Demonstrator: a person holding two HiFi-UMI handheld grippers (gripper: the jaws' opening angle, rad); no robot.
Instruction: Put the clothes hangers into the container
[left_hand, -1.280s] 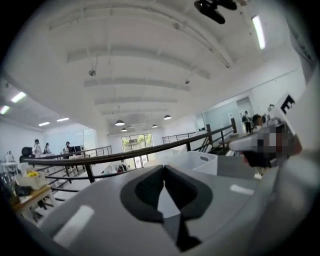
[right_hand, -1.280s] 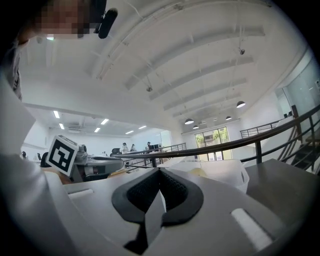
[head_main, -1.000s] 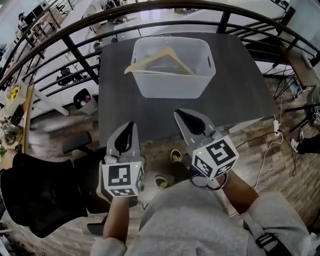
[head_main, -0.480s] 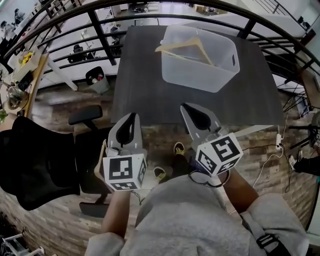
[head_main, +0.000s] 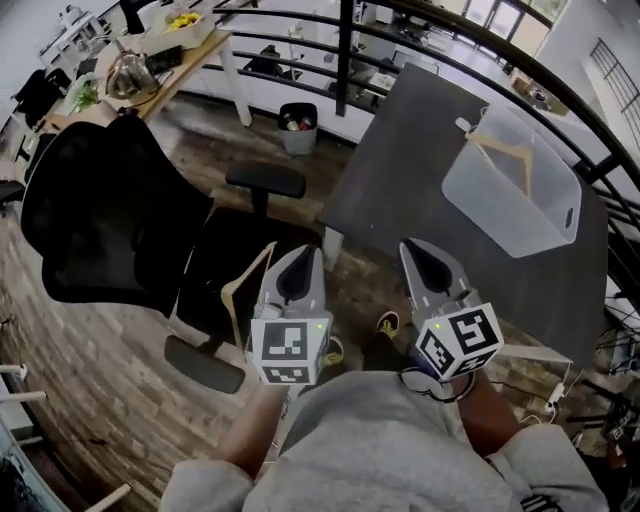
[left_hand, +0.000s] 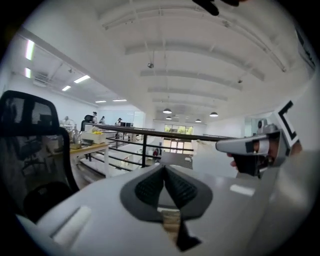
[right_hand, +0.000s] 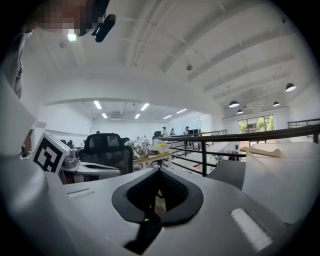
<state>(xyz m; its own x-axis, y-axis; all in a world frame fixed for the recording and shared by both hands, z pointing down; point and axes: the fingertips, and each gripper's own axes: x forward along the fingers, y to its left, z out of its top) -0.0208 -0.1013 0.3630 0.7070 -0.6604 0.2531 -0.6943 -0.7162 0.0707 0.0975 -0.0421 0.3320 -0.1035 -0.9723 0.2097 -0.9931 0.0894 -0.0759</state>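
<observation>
A clear plastic container stands on the dark table at the right, with a wooden hanger leaning inside it. Another wooden hanger lies on the seat of the black office chair, just left of my left gripper. That gripper is shut and empty, hovering over the chair seat's right edge. My right gripper is also shut with nothing in it, near the table's front corner. In the right gripper view the container sits at the right and the chair straight ahead.
A black railing runs behind the table. A waste bin stands beyond it. A wooden desk with a kettle and fruit is at the far left. Shoes show on the wood floor below the grippers.
The view has swung left. Both grippers moved left, away from the table front toward the black chair, still shut. The container now sits far right, and the hanger on the chair seat has come into view.
</observation>
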